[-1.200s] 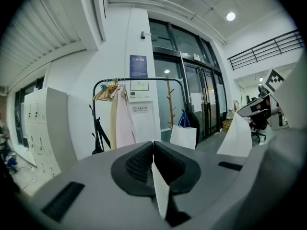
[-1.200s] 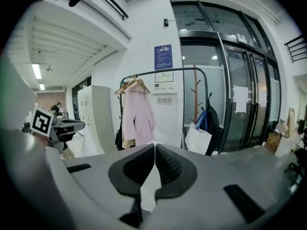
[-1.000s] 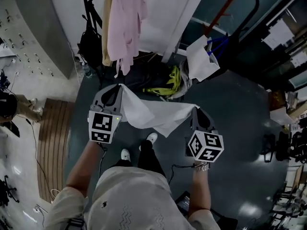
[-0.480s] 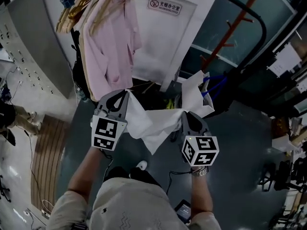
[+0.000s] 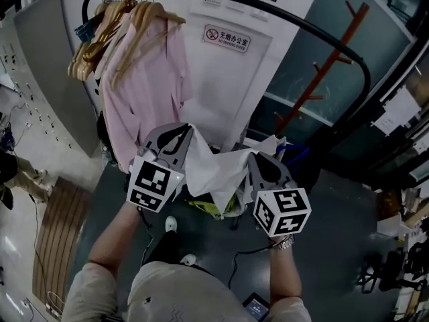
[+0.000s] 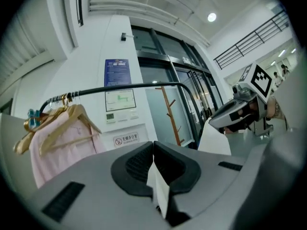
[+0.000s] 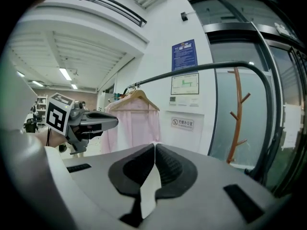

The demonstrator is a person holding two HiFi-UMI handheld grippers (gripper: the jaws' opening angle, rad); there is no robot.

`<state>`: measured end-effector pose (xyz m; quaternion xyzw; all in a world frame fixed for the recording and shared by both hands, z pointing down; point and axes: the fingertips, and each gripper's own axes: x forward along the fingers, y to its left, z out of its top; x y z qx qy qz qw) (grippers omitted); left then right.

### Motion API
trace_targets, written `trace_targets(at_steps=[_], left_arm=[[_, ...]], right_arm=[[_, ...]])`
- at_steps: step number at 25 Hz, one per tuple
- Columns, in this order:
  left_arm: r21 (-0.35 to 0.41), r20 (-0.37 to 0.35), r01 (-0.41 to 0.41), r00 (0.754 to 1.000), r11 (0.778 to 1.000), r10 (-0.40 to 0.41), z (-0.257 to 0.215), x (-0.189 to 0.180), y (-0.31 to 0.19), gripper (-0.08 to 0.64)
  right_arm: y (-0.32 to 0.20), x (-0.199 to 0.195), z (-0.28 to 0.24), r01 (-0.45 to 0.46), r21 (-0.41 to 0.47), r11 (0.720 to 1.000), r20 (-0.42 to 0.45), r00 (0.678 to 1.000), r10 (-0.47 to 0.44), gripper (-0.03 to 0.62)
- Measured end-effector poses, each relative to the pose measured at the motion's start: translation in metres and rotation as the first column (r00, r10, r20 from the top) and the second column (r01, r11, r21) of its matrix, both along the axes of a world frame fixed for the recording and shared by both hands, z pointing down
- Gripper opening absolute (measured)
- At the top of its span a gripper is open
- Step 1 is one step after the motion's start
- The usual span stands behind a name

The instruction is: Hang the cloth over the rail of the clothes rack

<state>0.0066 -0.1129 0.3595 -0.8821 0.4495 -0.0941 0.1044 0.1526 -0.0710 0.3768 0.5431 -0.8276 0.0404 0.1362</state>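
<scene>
Dark grey floor (image 5: 335, 233) below, white wall with a red-ringed sign (image 5: 226, 37) at 12 o'clock in the head view. Black rail (image 5: 268, 9) of the clothes rack arcs from 11 round to 2 o'clock. Its right end drops behind an orange coat stand (image 5: 322, 72), and the base is hidden.

Wooden hangers (image 5: 114, 25) are bunched at the rail's 11 o'clock end, with a pink garment (image 5: 144, 92) hanging below them.

White cloth (image 5: 214, 166) at centre frame, stretched between the two tools and sagging to a point at 6 o'clock. It is apart from the rail, which runs above and beyond the jaws in both gripper views.

Left gripper (image 5: 182, 131) has its jaws pressed together on a thin white edge of the cloth. Right gripper (image 5: 258, 161) is the same, pinching another edge. How much cloth sits inside either grip is hidden by the pads.

Both hands are covered by the marker cubes, so only the forearms show. Something yellow-green (image 5: 201, 205) lies under the cloth's tip — mostly covered, cannot identify.
</scene>
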Motion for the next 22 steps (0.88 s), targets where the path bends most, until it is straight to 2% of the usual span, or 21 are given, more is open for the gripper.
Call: trace_targets(at_steps=[3,6,10,14,18,22], left_arm=[[0.100,0.037,-0.030,0.999,0.994,0.027,-0.042,0.008,-0.024,0.017],[0.206,0.081,-0.089,0.994,0.974,0.074,-0.093,0.017,-0.053,0.017],[0.300,0.160,-0.185,0.977,0.936,0.142,-0.156,0.024,-0.092,0.017],[0.417,0.215,-0.210,0.968,0.885,0.129,-0.217,0.027,-0.125,0.017],[0.487,0.230,-0.227,0.965,0.844,0.127,-0.255,0.039,-0.136,0.017],[0.536,0.221,-0.218,0.969,0.815,0.113,-0.289,0.047,-0.145,0.017]], right_arm=[[-0.030,-0.005,-0.045,0.025,0.086,0.996,-0.075,0.997,-0.018,0.021],[-0.066,-0.015,-0.101,0.052,0.180,0.982,-0.136,0.990,-0.027,0.021],[-0.114,-0.026,-0.169,0.073,0.266,0.961,-0.194,0.981,-0.020,0.021],[-0.154,-0.027,-0.221,0.055,0.318,0.946,-0.203,0.979,0.011,0.021],[-0.171,-0.033,-0.259,0.050,0.374,0.926,-0.229,0.973,0.041,0.021],[-0.182,-0.040,-0.296,0.064,0.427,0.902,-0.277,0.959,0.064,0.021]])
